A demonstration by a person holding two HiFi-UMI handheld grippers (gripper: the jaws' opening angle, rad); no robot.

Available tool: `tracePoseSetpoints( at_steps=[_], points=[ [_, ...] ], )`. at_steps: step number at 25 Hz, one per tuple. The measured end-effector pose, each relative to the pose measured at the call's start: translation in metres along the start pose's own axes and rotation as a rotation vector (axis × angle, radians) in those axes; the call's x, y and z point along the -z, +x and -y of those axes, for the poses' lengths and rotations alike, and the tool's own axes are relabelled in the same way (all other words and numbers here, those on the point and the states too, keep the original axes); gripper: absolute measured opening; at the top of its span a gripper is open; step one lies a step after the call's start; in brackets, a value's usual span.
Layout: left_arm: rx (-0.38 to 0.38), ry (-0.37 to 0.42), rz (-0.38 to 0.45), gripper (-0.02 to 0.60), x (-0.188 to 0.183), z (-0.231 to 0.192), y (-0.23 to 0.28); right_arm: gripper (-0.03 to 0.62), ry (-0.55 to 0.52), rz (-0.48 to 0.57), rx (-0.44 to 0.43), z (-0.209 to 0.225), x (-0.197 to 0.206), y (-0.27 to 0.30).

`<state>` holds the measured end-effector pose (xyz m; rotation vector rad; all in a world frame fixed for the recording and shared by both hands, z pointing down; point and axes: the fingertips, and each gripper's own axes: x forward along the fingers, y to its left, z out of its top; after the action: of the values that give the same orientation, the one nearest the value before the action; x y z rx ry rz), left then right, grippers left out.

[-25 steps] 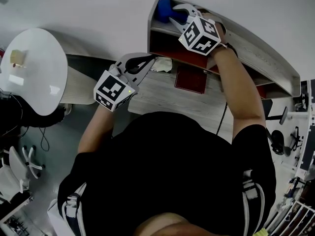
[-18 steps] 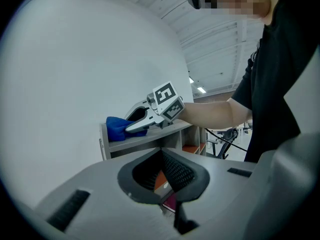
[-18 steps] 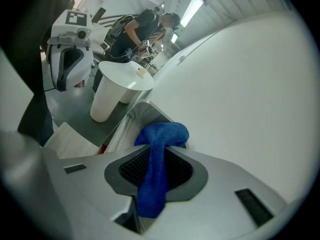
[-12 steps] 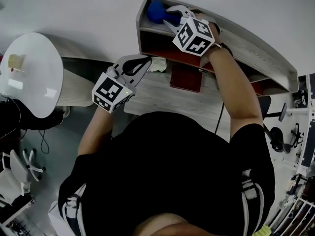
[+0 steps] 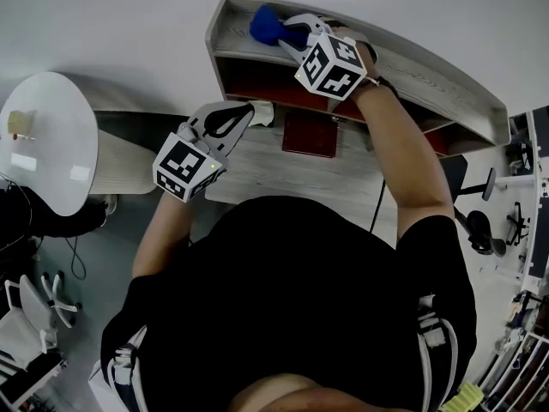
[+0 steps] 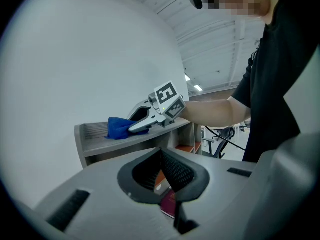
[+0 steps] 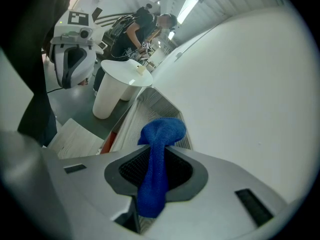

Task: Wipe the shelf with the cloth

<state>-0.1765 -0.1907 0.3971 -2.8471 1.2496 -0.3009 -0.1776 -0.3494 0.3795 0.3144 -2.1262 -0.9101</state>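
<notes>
A grey shelf (image 5: 429,71) is mounted on the white wall above a desk. The blue cloth (image 5: 264,22) lies bunched on its top board near the left end. My right gripper (image 5: 287,34) is shut on the cloth (image 7: 159,134) and presses it onto the ribbed shelf top (image 7: 150,106). My left gripper (image 5: 247,108) hovers over the desk below the shelf, shut with nothing in it. The left gripper view shows the shelf (image 6: 95,134), the cloth (image 6: 117,127) and the right gripper (image 6: 142,124) from below.
A dark red book (image 5: 310,136) lies on the wooden desk (image 5: 283,178), and a small white crumpled thing (image 5: 262,114) lies by the left gripper. A round white table (image 5: 47,140) stands at the left. An office chair (image 5: 480,230) stands at the right. People stand in the background (image 7: 145,24).
The right gripper and cloth now sit a little farther from the shelf's left end. The head view has shifted. The left gripper stays shut over the desk.
</notes>
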Motion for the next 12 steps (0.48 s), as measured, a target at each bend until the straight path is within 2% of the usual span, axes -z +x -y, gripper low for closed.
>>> tracePoseSetpoints(
  at_steps=[12],
  points=[
    [0.068, 0.021, -0.007, 0.015, -0.012, 0.038, 0.043, 0.086, 0.075, -0.047, 0.032, 0.003, 0.059, -0.049]
  ],
)
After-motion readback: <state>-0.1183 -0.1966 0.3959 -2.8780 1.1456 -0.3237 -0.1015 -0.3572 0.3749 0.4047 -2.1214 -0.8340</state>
